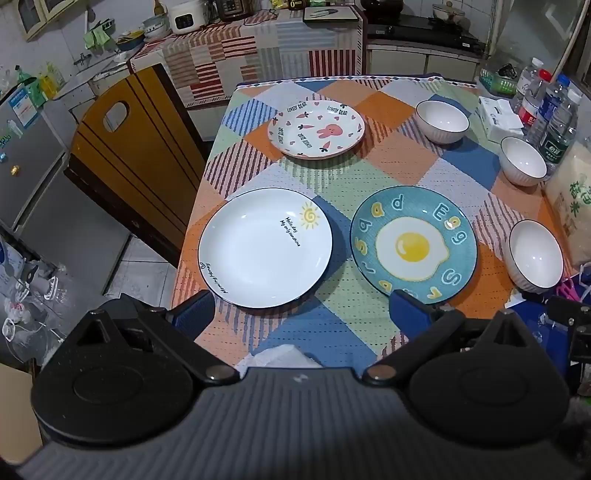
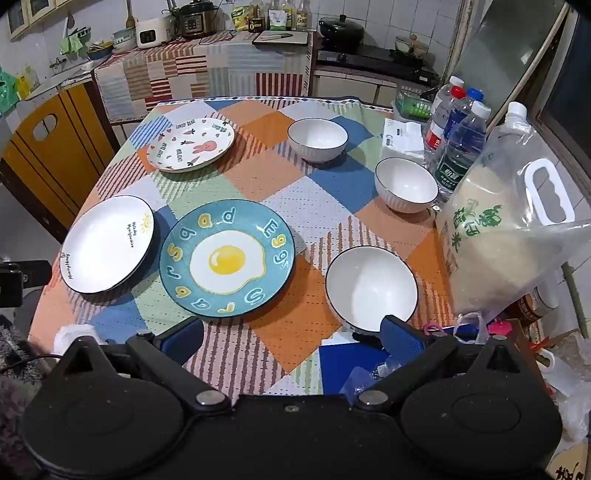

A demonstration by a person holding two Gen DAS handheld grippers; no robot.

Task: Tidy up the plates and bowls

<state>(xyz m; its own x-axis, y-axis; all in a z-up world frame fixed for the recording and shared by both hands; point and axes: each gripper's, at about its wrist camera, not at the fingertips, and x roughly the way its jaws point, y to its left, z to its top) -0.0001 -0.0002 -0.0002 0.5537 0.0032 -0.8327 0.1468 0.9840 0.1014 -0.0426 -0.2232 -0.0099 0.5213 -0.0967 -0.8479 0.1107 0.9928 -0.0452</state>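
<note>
White plate point(image 1: 264, 247) and blue egg plate point(image 1: 413, 245) side by side on near part of table point(image 1: 332, 177), not touching. Bunny plate point(image 1: 316, 129) farther back. Three white bowls point(image 2: 371, 286) strung along right edge, beside bottles point(image 2: 458, 144) and rice bag point(image 2: 495, 236). Left gripper point(image 1: 301, 312) spread fully wide above near table edge, holding nothing, touching nothing. Right gripper point(image 2: 291, 332) likewise fully wide, empty, near nearest bowl.

We see a worktop point(image 2: 255, 173) under a patchwork cloth. Behind it runs a counter point(image 2: 207, 70) draped in striped cloth, backed by a white tiled wall point(image 2: 384, 22). Left of the worktop stand a yellow-brown chair point(image 1: 125, 147) and a grey fridge point(image 1: 26, 162) on a pale tiled floor point(image 1: 144, 269).
</note>
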